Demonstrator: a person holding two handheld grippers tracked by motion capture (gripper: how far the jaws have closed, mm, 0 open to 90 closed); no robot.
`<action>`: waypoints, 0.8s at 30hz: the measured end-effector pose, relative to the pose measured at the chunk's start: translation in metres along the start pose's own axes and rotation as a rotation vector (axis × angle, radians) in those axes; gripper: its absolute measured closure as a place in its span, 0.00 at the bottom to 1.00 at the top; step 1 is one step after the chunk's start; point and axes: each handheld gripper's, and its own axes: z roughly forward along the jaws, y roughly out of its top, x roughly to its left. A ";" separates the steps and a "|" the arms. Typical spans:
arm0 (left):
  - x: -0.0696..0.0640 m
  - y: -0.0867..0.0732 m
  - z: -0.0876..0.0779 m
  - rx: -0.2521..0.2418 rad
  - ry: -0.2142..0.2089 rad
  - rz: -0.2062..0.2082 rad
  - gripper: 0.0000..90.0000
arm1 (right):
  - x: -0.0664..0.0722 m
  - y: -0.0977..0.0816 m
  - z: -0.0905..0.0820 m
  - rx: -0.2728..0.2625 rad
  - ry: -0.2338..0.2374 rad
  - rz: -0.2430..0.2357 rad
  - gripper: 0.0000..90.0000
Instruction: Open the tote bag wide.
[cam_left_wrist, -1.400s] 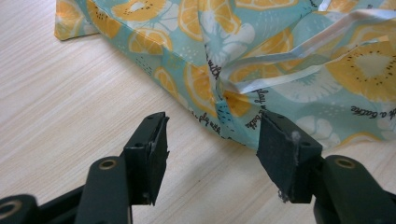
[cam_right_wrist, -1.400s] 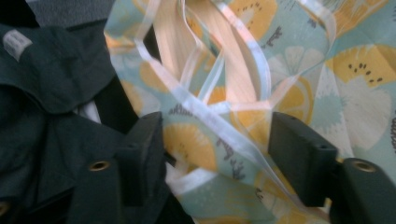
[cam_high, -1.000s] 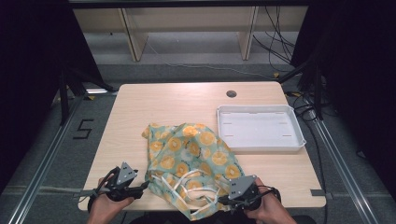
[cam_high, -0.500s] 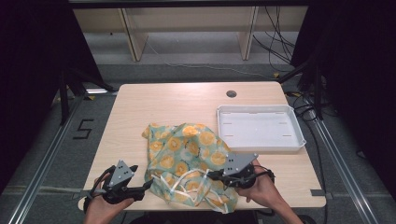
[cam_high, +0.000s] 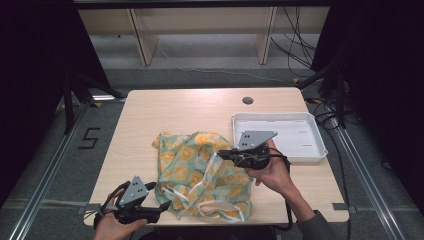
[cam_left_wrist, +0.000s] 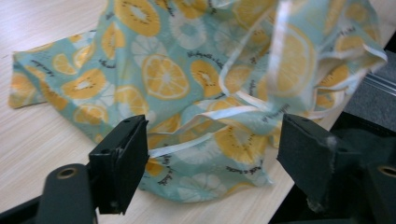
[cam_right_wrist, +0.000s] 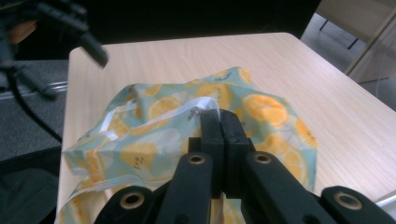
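Left claw (cam_high: 162, 206) at the near left edge of the tabletop (cam_high: 165, 112), held in a hand (cam_high: 112, 227). Its jaws stand wide apart and have just been opening; in the left gripper view the cloth lies beyond and between them, pads not pressing on it.

Cloth (cam_high: 200, 172): thin, pale teal fabric printed with orange and yellow citrus slices and small dark lettering, edged with white tape or straps that loop loose along the near side. It lies crumpled on the near middle of the tabletop, its near hem at the table's edge, one part drawn up toward the right.

Right claw (cam_high: 221, 153) above the right part of the cloth, held in a hand (cam_high: 272, 172). Jaws closed tight on a raised fold with white edging, seen pinched at the tips in the right gripper view.

Surface: light wood-grain tabletop with rounded corners and a dark round hole (cam_high: 247, 100) near the far edge. Around it grey floor, metal rails left and right, a "5" (cam_high: 90, 138) marked on the floor at left, cables at far right, pale wooden furniture legs beyond.

Container: white shallow rectangular tray (cam_high: 310, 150) on the right side of the tabletop, just right of the cloth, nothing visible in it.
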 end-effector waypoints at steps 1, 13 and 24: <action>-0.001 0.001 0.001 0.003 0.001 0.023 0.26 | -0.003 0.001 0.001 0.000 0.000 -0.002 1.00; -0.035 0.008 0.048 0.089 -0.033 0.163 0.24 | -0.021 0.009 0.008 -0.031 -0.029 0.039 1.00; 0.009 0.056 0.049 -0.026 0.026 0.196 0.98 | -0.035 0.004 0.007 -0.024 -0.059 0.068 1.00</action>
